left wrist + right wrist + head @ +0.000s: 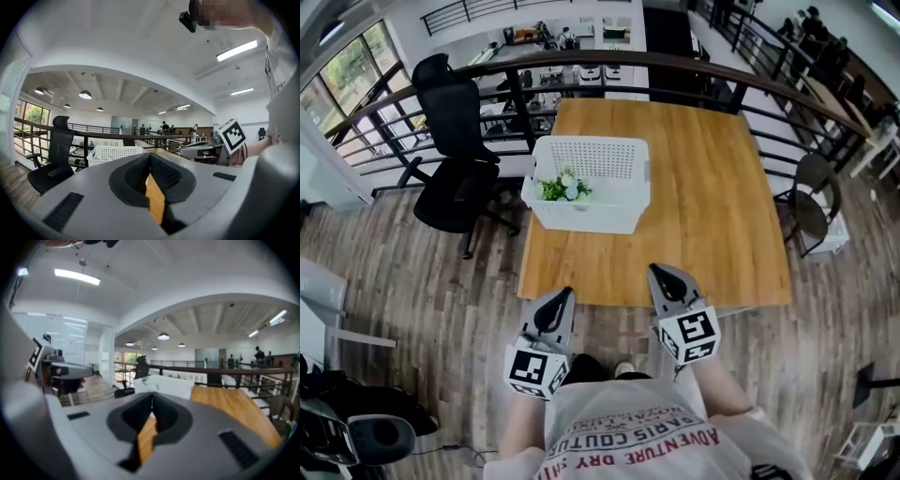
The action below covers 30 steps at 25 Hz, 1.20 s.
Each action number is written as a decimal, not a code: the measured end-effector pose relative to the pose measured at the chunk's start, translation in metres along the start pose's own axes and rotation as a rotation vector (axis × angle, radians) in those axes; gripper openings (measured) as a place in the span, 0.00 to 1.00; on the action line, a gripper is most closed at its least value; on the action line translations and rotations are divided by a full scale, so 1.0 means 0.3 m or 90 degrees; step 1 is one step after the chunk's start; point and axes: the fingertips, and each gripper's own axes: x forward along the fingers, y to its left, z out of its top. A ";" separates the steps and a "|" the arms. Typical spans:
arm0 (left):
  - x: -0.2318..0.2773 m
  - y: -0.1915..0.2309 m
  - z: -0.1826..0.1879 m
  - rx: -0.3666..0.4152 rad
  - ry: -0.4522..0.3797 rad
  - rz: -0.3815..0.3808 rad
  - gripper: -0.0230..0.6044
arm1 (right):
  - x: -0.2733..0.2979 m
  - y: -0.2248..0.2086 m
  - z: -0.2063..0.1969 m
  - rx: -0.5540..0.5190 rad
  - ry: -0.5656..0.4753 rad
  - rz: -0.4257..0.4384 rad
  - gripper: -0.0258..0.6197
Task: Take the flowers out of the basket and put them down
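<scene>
Wood-plank flooring surrounded a square wooden table (712,206) set against a dark railing (675,64). The left gripper (566,292) had its jaws pressed together with nothing between them, which its own view (150,155) showed plainly. The right gripper (654,270) was likewise closed and empty (152,395). Both sat low in the head view, at the table's near edge, the left one just off its corner.

The white perforated basket (591,217) stood in the upper left part of the tabletop, well apart from both sets of jaws. Only the head view looked into it: the flowers (565,187), green with pale blooms, lay in its left end. The gripper views showed just the basket's outer wall (115,152) (166,385) beyond the closed tips, with no flowers visible. A black office chair (450,155) stood left of the table, and the left gripper view caught it too (51,157).
</scene>
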 end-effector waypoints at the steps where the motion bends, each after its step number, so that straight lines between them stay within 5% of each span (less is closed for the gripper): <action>1: 0.028 0.028 -0.002 -0.003 0.003 0.007 0.08 | 0.038 -0.014 0.000 -0.001 0.004 0.003 0.09; 11: 0.318 0.436 0.086 -0.018 -0.023 0.003 0.08 | 0.465 -0.088 0.165 -0.044 -0.014 -0.010 0.09; 21: 0.537 0.745 0.164 -0.029 -0.012 -0.028 0.08 | 0.809 -0.121 0.274 -0.014 0.014 -0.028 0.09; 26: 0.602 0.778 0.125 -0.041 0.007 -0.019 0.08 | 0.931 -0.138 0.215 -0.015 0.083 0.038 0.09; 30: 0.643 0.798 0.109 -0.056 0.018 -0.002 0.08 | 1.035 -0.134 0.154 -0.033 0.170 0.158 0.09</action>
